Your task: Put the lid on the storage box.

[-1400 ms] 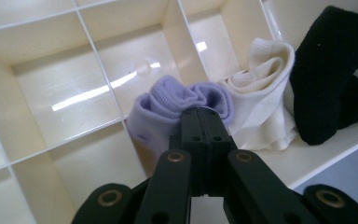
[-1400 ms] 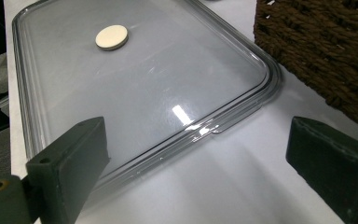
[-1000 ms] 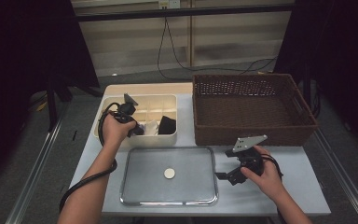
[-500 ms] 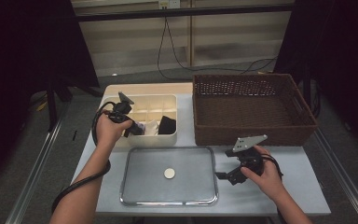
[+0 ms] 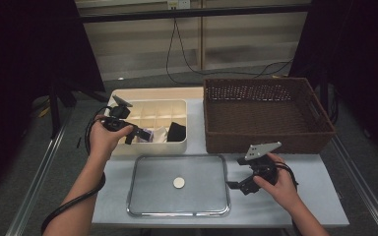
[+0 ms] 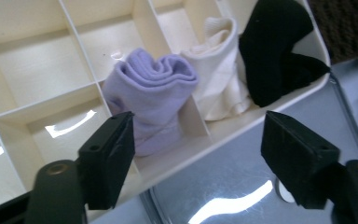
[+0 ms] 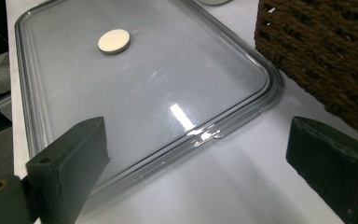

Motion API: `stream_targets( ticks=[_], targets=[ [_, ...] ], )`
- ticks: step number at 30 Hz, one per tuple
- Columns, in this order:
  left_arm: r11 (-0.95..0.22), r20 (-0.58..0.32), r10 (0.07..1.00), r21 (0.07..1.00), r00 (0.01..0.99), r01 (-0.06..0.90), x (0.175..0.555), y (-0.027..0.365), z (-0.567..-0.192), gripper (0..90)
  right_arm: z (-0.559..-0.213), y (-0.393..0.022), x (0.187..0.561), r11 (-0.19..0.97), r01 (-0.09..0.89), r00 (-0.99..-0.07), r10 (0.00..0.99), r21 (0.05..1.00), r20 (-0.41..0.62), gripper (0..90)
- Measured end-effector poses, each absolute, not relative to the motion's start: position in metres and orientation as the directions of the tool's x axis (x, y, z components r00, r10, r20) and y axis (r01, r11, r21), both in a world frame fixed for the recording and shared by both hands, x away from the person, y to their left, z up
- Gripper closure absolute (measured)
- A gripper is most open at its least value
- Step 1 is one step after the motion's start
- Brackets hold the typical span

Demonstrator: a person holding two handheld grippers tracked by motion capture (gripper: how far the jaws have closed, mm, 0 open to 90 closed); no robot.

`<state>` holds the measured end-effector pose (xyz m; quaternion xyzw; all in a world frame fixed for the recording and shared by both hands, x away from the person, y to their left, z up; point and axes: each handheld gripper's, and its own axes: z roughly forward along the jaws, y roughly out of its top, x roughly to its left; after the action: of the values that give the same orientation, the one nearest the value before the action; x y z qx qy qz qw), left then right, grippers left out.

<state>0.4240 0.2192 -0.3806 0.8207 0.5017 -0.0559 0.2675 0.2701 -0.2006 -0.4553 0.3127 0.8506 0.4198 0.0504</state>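
Left gripper (image 5: 137, 136) held above the near left part of a cream plastic divided organiser box (image 5: 150, 93), jaws just opened wide, nothing between them. Seen along those jaws in the left gripper view (image 6: 196, 149): a rolled lavender sock (image 6: 151, 88) standing in a near-row compartment of the box (image 6: 37, 70), free of both pads. Right beside it, in the next compartment, a folded cream-white sock (image 6: 221, 79), and beyond that a black sock (image 6: 272, 51) leaning against the box's end wall. Remaining compartments in sight bare and glossy.

Right gripper (image 5: 232, 186) resting low at the right edge of a shiny rectangular metal tray (image 5: 142, 206), jaws spread apart and empty. Through the right gripper view (image 7: 198, 163): the tray's raised rim (image 7: 256, 107) crossing between the open jaws, a small round cream disc (image 7: 114, 40) lying on the tray well away from them.

Behind the right hand (image 5: 280, 184), a dark brown woven wicker basket (image 5: 268, 135), just beside the organiser box. Everything set on a pale table (image 5: 325, 206), tray nearest the person, box and basket farther back.
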Motion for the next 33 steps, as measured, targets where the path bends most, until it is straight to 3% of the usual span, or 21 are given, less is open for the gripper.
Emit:
stream_targets(
  ticks=[3, 12, 31, 33],
  targets=[
    [-0.344, -0.369, 0.789, 0.397, 0.491, 0.851, 0.42, 0.221, -0.379, 20.0, -0.455, -0.2, 0.27, 0.455, 0.488, -0.802, 0.57, 0.745, 0.178, 4.9],
    [-0.341, -0.403, 0.764, 0.41, 0.504, 0.846, 0.408, 0.222, -0.378, 14.5, -0.454, -0.197, 0.272, 0.463, 0.484, -0.806, 0.566, 0.742, 0.173, 4.9],
    [-0.36, -0.412, 0.74, 0.424, 0.531, 0.831, 0.381, 0.228, -0.382, 8.5, -0.455, -0.18, 0.282, 0.494, 0.469, -0.829, 0.532, 0.732, 0.172, 4.9],
    [-0.321, -0.431, 0.746, 0.436, 0.508, 0.841, 0.377, 0.226, -0.383, 8.2, -0.455, -0.179, 0.282, 0.5, 0.467, -0.83, 0.532, 0.73, 0.167, 4.9]
  ],
)
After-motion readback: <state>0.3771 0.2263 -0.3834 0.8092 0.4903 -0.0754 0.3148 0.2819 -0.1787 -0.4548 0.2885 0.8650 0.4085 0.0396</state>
